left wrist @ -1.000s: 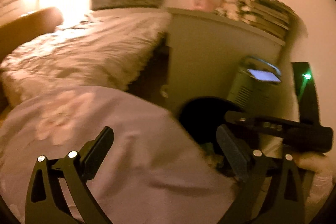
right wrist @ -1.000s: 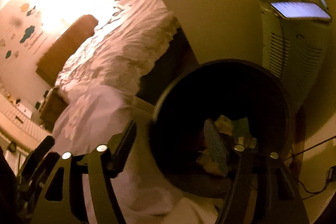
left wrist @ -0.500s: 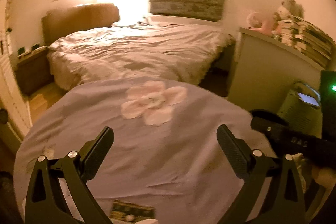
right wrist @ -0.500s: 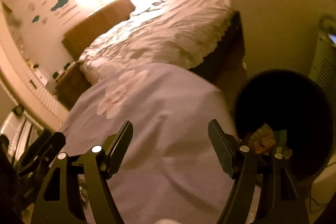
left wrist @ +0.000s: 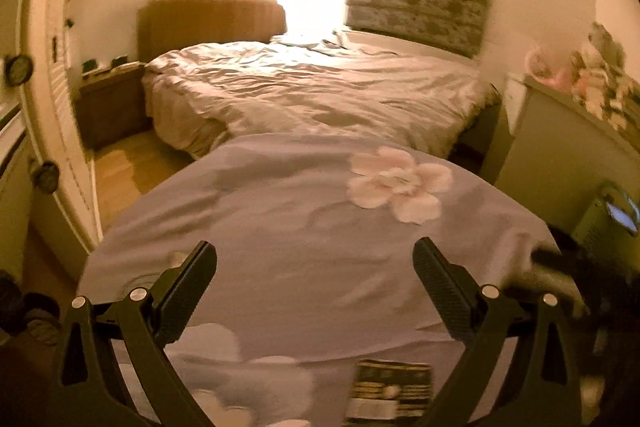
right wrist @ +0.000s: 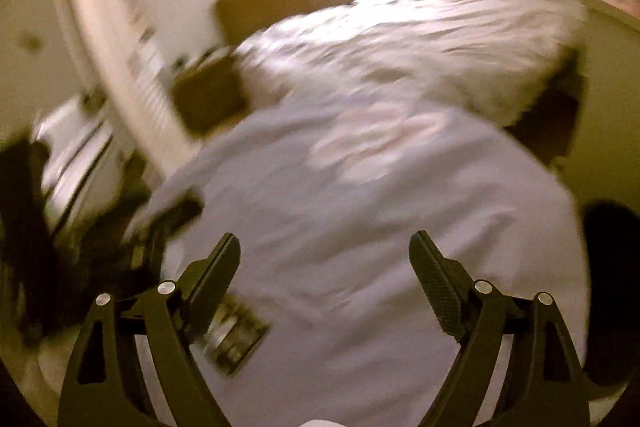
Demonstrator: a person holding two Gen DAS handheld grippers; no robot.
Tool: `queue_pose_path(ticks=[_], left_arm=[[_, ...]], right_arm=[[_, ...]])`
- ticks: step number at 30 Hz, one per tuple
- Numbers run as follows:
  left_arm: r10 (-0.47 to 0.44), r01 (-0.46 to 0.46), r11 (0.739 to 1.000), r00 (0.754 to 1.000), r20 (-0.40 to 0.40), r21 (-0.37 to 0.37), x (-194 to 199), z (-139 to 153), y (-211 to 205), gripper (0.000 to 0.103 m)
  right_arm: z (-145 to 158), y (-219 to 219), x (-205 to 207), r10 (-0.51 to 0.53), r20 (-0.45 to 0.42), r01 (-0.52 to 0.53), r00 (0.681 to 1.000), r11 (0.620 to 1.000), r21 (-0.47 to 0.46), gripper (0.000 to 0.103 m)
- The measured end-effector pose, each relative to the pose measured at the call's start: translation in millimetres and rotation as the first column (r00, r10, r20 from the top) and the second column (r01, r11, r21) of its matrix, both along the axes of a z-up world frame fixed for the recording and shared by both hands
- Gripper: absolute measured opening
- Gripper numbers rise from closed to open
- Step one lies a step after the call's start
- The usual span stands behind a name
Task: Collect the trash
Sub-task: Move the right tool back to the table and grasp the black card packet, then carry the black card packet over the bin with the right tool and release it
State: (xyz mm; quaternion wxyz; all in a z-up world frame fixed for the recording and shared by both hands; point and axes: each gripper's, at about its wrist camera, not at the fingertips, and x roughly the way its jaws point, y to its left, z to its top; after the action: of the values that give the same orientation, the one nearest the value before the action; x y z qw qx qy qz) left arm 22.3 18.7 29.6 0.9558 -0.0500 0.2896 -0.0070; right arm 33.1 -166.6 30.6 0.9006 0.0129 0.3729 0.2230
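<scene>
Only the left view sharply shows the wrapper (left wrist: 392,385) beyond both empty tools, left tool (left wrist: 316,281) and right tool (right wrist: 325,273), jaws apart.

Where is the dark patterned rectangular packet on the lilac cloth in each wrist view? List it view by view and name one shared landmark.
Left wrist view: the dark patterned rectangular packet lies at the bottom edge, right of centre, on the lilac flowered cloth.
Right wrist view: the packet is at lower left, blurred, partly behind the left finger.
Shared landmark: the brown padded headboard behind the rumpled bed.
</scene>
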Motion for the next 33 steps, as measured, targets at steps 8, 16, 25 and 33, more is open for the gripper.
queue_pose_path(ticks=[8,16,25,33], left_arm=[[0.088,-0.088,0.995,0.996,-0.008,-0.038,-8,-1,48,0.097],[0.075,-0.075,0.997,0.997,-0.006,-0.022,-12,0,52,0.097],[0.048,-0.048,0.999,0.999,-0.018,-0.018,-11,-4,43,0.097],[0.011,-0.012,1.0,1.0,-0.023,-0.007,-14,-7,27,0.097]], right_arm=[[-40,77,-22,0.208,-0.128,-0.231,0.97,0.949,-0.212,0.085],[-59,93,-25,0.22,-0.157,-0.259,0.963,0.916,-0.308,0.08],[-48,59,-19,0.11,-0.126,-0.137,0.986,0.963,-0.233,0.045],[-24,24,-19,0.025,-0.044,-0.031,0.999,0.986,-0.162,0.013]])
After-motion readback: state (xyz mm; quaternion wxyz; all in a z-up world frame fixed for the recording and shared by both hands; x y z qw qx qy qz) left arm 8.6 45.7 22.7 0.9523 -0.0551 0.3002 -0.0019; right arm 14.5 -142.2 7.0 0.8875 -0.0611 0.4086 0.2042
